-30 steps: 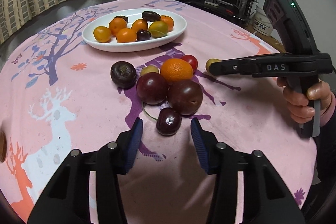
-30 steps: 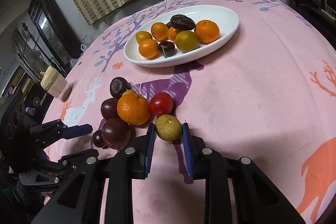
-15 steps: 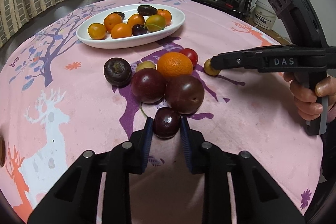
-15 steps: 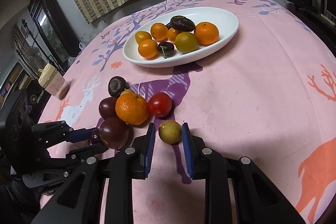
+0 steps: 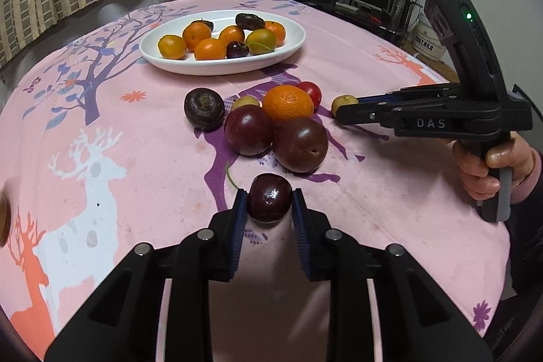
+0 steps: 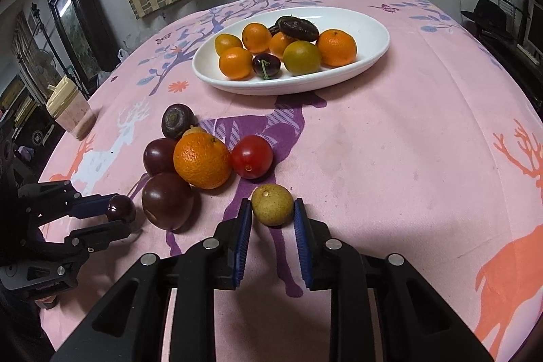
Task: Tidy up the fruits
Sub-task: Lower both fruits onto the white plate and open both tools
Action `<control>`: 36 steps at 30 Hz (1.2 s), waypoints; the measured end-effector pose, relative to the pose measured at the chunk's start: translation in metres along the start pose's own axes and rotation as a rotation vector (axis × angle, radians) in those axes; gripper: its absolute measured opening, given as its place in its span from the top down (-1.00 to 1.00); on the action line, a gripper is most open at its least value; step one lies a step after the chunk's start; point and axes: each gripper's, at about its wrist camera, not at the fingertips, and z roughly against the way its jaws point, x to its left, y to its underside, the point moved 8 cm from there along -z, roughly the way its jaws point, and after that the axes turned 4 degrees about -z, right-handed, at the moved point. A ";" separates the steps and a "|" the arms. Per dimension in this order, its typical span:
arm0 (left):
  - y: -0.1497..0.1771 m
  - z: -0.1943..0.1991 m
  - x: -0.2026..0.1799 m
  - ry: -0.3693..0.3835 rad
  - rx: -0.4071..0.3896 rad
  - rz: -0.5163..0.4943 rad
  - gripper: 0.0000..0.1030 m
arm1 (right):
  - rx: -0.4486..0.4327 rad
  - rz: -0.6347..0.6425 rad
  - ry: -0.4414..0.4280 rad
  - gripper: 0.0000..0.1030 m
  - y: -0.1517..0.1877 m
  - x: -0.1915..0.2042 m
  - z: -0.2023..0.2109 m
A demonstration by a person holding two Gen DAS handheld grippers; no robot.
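Change: a second ago the left claw (image 5: 268, 201) stood spread around the cherry (image 5: 269, 197); now its pads press the cherry's sides. The right claw (image 6: 272, 205) was already close around the yellow fruit (image 6: 272, 204) and has stayed there.
Left claw: pinching the dark cherry low over the pink table (image 5: 152, 165), just in front of two plums (image 5: 300, 144); a thin green stem curves away to the cherry's left.
Right claw: pinching the small yellow-green fruit between its blue pads, at the near edge of the loose pile.
Loose pile: an orange (image 6: 202, 160) in the middle, a red tomato (image 6: 251, 156) touching its right side, plums on its left, a dark purple round fruit (image 6: 177, 120) behind, and a small yellowish fruit half hidden among them.
Plate (image 6: 366, 22): white and oval, farther back on the table; it holds several small oranges, a greenish citrus, a cherry with a stem and a dark brown wrinkled fruit on top.
Writing: "DAS" in pale letters on the side of the right claw's body, seen from the left wrist; a green light glows on its upper housing.
Hand (image 5: 488, 168): wrapped round the right claw's grip, with a pink cuff at the wrist.
Table edge: a lidded plastic cup (image 6: 69, 111) stands on the far left.
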 end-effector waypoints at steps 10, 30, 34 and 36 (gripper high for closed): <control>-0.054 0.041 0.009 0.069 -0.136 0.044 0.49 | -0.205 -0.075 -0.071 0.51 -0.066 0.006 0.029; -0.166 -0.057 0.112 -0.197 -0.123 0.255 -0.73 | -0.227 -0.043 0.050 -0.11 -0.126 -0.004 -0.021; -0.142 -0.024 0.105 -0.221 -0.153 0.279 -0.90 | -0.230 -0.016 0.039 -0.21 -0.120 0.007 -0.007; -0.128 -0.010 0.103 -0.234 -0.166 0.299 -0.91 | -0.220 -0.017 0.019 -0.27 -0.113 0.012 -0.001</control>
